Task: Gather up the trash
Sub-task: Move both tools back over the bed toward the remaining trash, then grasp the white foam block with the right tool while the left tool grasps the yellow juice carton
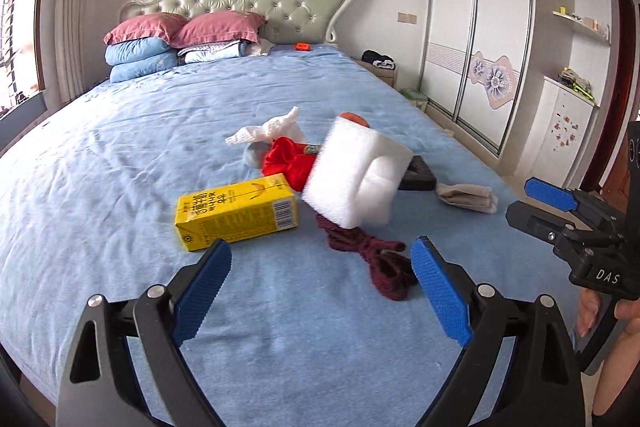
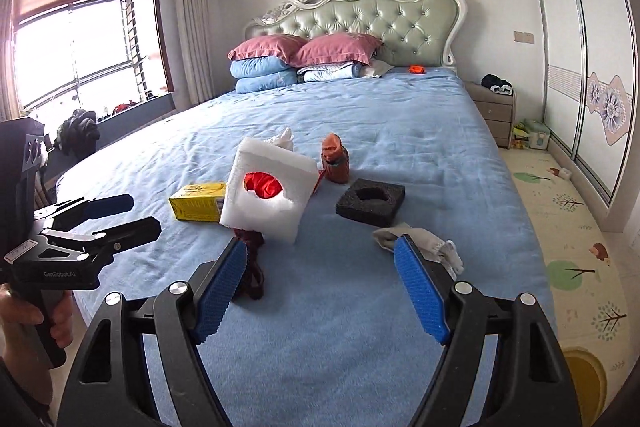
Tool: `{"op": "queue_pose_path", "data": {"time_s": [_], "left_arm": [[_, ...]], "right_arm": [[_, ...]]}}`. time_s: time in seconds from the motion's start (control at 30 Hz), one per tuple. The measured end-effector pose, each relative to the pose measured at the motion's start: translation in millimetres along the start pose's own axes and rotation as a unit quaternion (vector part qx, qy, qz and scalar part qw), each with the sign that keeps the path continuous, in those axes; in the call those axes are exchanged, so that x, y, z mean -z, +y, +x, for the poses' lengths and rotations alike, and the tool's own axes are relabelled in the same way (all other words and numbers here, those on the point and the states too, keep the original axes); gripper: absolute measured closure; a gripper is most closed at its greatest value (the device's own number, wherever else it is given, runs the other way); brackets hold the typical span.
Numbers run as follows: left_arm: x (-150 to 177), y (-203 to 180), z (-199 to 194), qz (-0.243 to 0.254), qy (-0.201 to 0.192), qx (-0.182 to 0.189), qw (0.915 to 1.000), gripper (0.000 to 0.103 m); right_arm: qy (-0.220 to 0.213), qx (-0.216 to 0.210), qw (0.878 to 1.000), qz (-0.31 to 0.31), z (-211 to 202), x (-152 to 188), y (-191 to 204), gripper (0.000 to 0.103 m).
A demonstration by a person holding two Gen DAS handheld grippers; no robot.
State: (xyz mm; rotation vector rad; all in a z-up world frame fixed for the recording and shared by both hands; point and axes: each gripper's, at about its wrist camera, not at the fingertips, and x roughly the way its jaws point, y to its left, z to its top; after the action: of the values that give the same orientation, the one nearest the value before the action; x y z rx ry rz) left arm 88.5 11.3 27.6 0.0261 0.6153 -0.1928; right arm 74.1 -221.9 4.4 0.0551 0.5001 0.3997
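Note:
Trash lies in a heap on the blue bed: a yellow carton [image 1: 236, 213] [image 2: 197, 205], a white foam block [image 1: 356, 173] [image 2: 268, 197] with a hole, a red cloth [image 1: 289, 161] [image 2: 262, 185], crumpled white tissue [image 1: 268, 129], a black foam piece [image 2: 370, 202], a dark red cord [image 1: 372, 255] [image 2: 252, 259], a brown bottle [image 2: 335, 163] and a grey sock [image 1: 466, 197] [image 2: 420, 245]. My left gripper [image 1: 320, 283] is open and empty, just short of the carton and cord. My right gripper [image 2: 320, 287] is open and empty, near the cord and sock.
Pillows and folded quilts [image 2: 280, 63] sit at the headboard. A small orange object [image 2: 416, 68] lies near them. A nightstand [image 2: 494, 109] and a sliding wardrobe [image 2: 580, 67] stand to the right, with a play mat [image 2: 568, 227] on the floor. A window [image 2: 76, 55] is at the left.

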Motion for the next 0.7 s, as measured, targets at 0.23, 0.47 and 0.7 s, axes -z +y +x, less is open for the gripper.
{"op": "queue_pose_path", "data": {"time_s": [0.23, 0.47, 0.7], "left_arm": [[-1.2, 38.1, 19.7, -0.019, 0.021, -0.012, 0.9995, 0.012], [-8.0, 62.5, 36.7, -0.019, 0.033, -0.010, 0.9992, 0.012], [-15.4, 82.5, 59.3, -0.014, 0.060, 0.007, 0.9981, 0.012]], "right_arm": [[0.028, 0.012, 0.999, -0.024, 47.9, -17.5, 12.4, 0.036], [0.049, 0.033, 0.996, -0.066, 85.6, -31.0, 30.4, 0.040], [0.061, 0.071, 0.987, -0.128, 116.5, -44.8, 48.9, 0.040]]}}
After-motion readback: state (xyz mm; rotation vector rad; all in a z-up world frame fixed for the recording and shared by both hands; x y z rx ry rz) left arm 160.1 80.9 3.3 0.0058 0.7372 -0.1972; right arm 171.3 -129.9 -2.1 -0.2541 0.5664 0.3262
